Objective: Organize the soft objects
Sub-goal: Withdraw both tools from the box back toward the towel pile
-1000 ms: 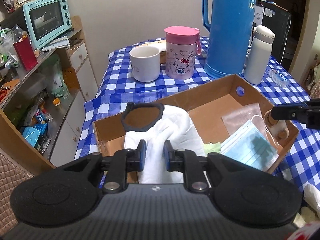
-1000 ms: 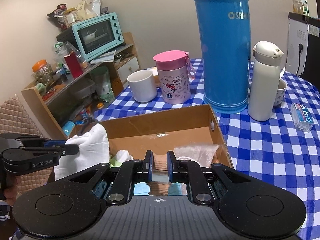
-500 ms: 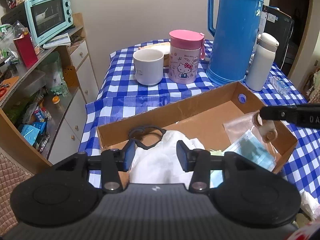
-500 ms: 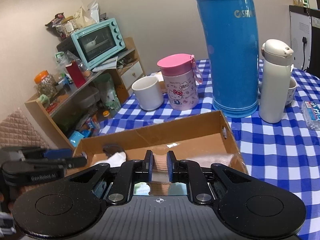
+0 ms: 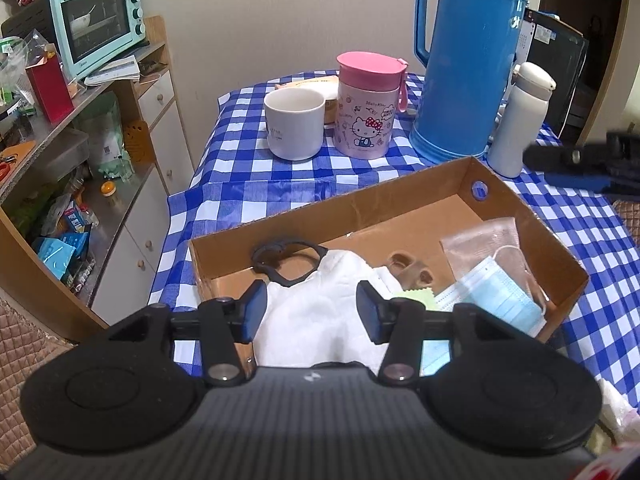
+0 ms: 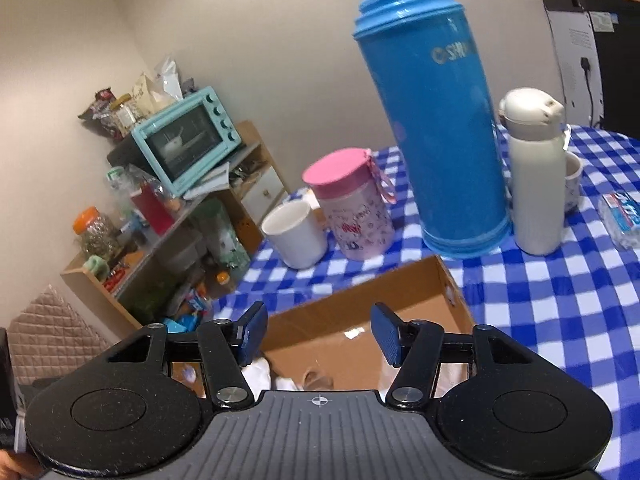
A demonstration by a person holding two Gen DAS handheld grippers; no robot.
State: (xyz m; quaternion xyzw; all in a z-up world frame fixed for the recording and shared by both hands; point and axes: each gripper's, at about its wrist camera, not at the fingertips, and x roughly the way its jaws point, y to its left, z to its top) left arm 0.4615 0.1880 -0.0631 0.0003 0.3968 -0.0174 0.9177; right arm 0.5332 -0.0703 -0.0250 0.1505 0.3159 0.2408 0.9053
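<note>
An open cardboard box [image 5: 360, 200] lies on the blue checked tablecloth. Inside it are a white cloth [image 5: 316, 320], a black strap ring [image 5: 280, 260], a small brown item [image 5: 408, 274], a green scrap [image 5: 416, 300], a blue face mask [image 5: 500, 300] and a clear plastic bag [image 5: 484, 240]. My left gripper [image 5: 310, 300] hangs over the white cloth with its jaws opening; the pads stand clear of the cloth. My right gripper [image 6: 320, 328] is above the box [image 6: 352, 312], jaws opening, nothing between them. The brown item [image 6: 316, 378] lies below it.
Behind the box stand a white mug [image 5: 294, 124], a pink lidded cup [image 5: 366, 104], a tall blue thermos [image 5: 468, 60] and a white bottle [image 5: 520, 120]. A tissue pack [image 6: 622, 216] lies at the right. Left of the table is a shelf with a mint oven [image 5: 96, 16].
My left jaws spread and let the white cloth settle in the box. The right jaws opened and dropped the brown item into the box, and that gripper lifted and rolled.
</note>
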